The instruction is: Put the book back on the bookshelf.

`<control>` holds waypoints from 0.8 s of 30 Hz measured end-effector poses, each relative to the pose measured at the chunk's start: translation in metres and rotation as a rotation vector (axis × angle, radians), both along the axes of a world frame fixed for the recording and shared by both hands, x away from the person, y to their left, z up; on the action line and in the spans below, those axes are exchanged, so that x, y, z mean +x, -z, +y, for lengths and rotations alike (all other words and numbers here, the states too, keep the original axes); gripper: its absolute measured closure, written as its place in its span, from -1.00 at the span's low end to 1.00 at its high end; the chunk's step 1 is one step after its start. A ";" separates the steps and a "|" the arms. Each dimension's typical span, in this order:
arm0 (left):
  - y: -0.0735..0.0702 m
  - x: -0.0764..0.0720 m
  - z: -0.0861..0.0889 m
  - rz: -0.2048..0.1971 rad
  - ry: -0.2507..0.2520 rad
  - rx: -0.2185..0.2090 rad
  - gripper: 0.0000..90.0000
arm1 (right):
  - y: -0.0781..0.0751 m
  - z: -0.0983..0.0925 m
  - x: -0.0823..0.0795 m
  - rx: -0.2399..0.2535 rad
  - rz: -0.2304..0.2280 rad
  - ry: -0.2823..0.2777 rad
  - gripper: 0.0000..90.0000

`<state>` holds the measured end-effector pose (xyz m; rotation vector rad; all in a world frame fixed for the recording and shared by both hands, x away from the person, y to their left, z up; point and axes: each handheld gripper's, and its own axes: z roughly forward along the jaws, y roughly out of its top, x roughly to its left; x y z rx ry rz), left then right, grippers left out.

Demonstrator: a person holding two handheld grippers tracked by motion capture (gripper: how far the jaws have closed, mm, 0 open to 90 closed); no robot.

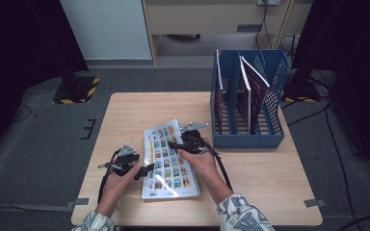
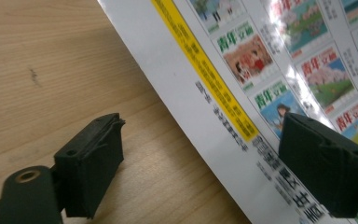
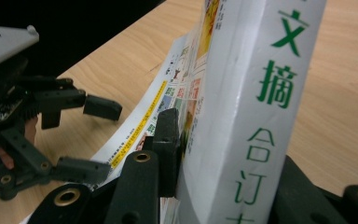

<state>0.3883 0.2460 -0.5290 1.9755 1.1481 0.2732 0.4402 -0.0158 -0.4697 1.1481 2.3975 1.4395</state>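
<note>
Magazine-type book (image 1: pixel 169 160) flat on wooden desk (image 1: pixel 125 115), near front edge, between both hands; back cover up, w/ grid of small colour cover pics and yellow strip along one side. Spine edge w/ green Chinese characters, seen close in right gripper view (image 3: pixel 256 107).

Right gripper (image 1: pixel 191 142) at book's far right corner, jaws pinching the spine edge: one black jaw pressed on printed cover side, other hidden behind spine. Cover's edge slightly lifted there in right gripper view. Grey three-cornered plate on top, cable trailing back along the forearm.

Left gripper (image 1: pixel 142 170) at book's left edge, low over desk, jaws spread wide. In left gripper view: one jaw over bare wood, other over cover near yellow strip, book's left margin (image 2: pixel 200 112) running between them; pads not pressing on it. Same gripper visible farther off in right gripper view (image 3: pixel 74 140), jaws apart, beside the cover's edge.

Blue file rack (image 1: pixel 248 98) at far right of desk, just beyond right gripper, apart from book. Three slots, mesh side wall; several thin books (image 1: pixel 253 91) upright or leaning inside. Patterned sleeves (image 1: pixel 238 214) at bottom of high view. Grey carpet floor (image 1: pixel 43 139) around desk.
</note>
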 end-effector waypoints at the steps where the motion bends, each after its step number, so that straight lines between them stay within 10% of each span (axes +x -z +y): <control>1: 0.001 0.000 -0.001 0.009 0.007 -0.002 -0.76 | -0.001 -0.001 0.000 0.003 -0.010 0.005 0.57; 14: 0.004 0.005 -0.011 0.019 0.103 -0.061 -0.71 | -0.016 -0.008 -0.001 0.054 -0.137 0.028 0.59; 24: 0.002 0.027 -0.002 0.059 0.113 -0.178 -0.05 | -0.025 -0.005 -0.004 0.090 -0.250 -0.003 0.60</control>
